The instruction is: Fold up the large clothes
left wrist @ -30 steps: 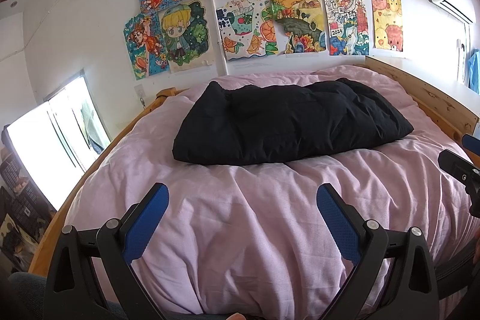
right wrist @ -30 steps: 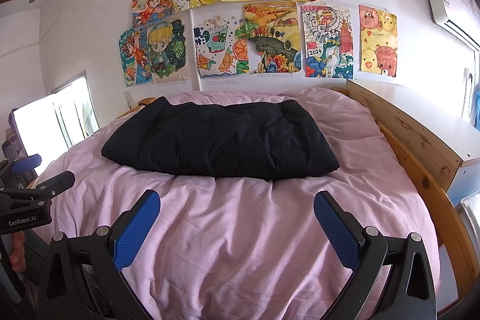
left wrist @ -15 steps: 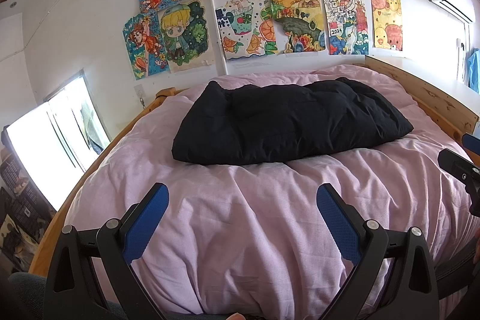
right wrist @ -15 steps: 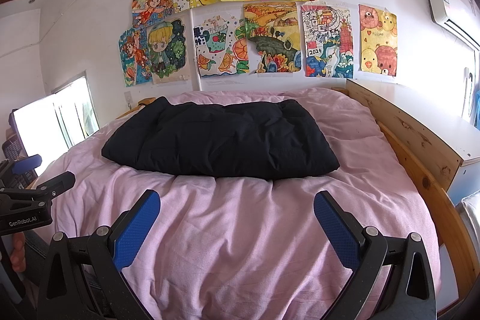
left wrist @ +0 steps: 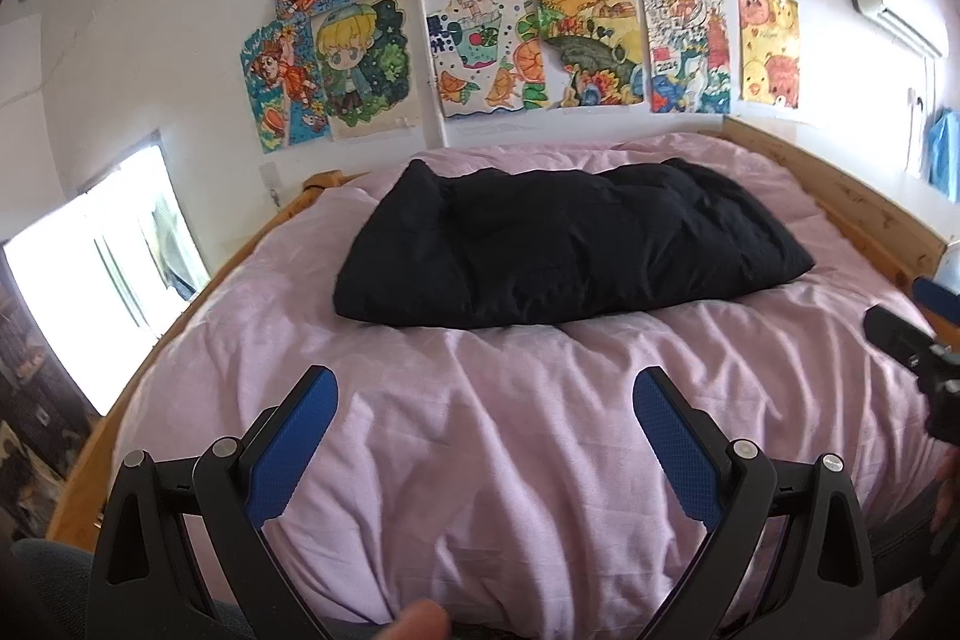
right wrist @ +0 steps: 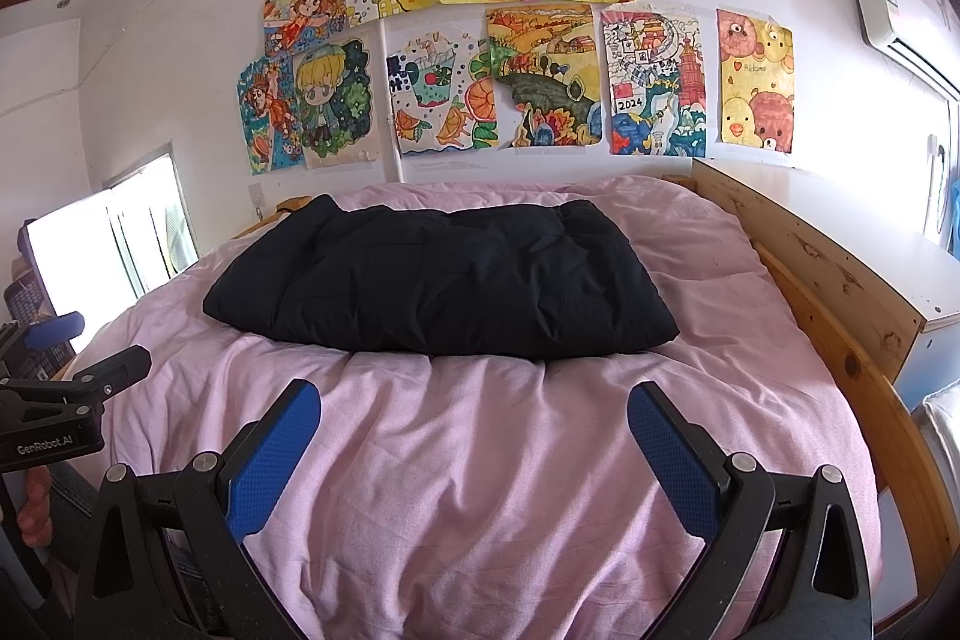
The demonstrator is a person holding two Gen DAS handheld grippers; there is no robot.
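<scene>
A black padded garment [left wrist: 570,244] lies folded into a thick rectangle across the far half of the pink bed cover [left wrist: 480,430]; the right wrist view shows the garment [right wrist: 444,280] too. My left gripper [left wrist: 485,388] hangs open over the near part of the cover, well short of the garment, nothing between its blue pads. My right gripper [right wrist: 474,403] is likewise open and empty, at the same distance from the garment. Each gripper shows at the edge of the other's view: the right one [left wrist: 912,334], the left one [right wrist: 66,340].
A wooden bed frame [right wrist: 840,316] runs along the right side, and a white cabinet top [right wrist: 888,250] stands behind it. Children's drawings [right wrist: 510,58] cover the far wall. A bright window [left wrist: 96,274] is at the left. A person's fingertip [left wrist: 420,619] shows at the bottom.
The left gripper's view has tilted slightly upward and a fingertip has come into its bottom edge. The garment and the right gripper have not moved.
</scene>
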